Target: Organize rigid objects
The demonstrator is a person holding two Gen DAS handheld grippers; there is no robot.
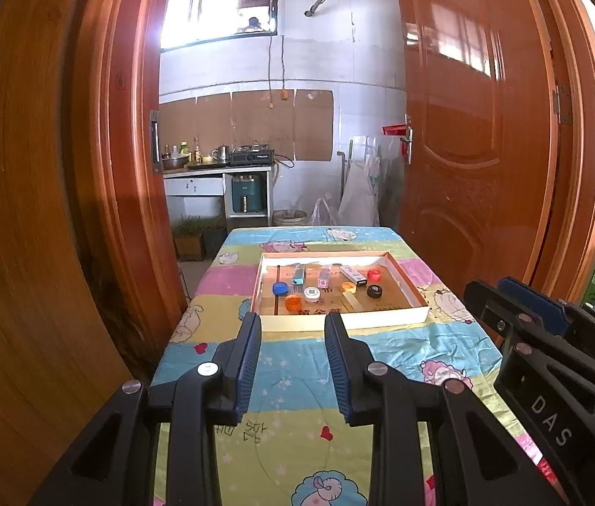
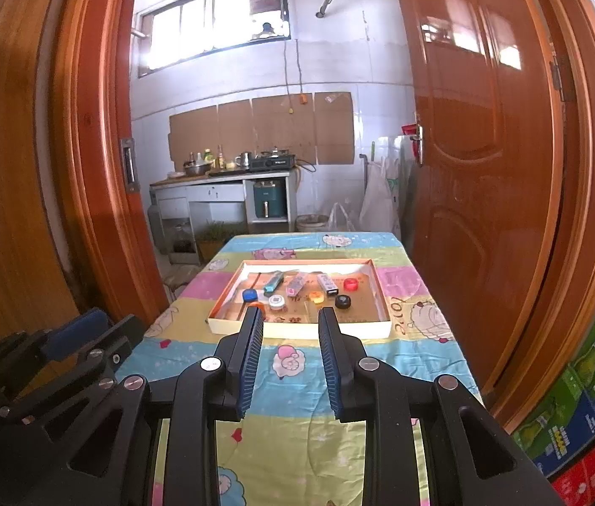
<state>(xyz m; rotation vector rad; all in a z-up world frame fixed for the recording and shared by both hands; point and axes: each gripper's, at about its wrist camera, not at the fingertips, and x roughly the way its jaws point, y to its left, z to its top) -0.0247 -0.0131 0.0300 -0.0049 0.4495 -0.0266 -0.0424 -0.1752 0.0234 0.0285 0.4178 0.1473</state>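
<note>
Tray (image 1: 341,320) just beyond open tongs (image 1: 293,320)

Both grippers are matte black plastic with angular, cut-out frames. The left gripper (image 1: 293,324) has two long fingers (image 1: 251,358) lined with ribbed blue pads and round silver screws at the joints. The right gripper (image 2: 291,320) matches it; its side carries white "DAS" lettering (image 1: 552,419).
</note>
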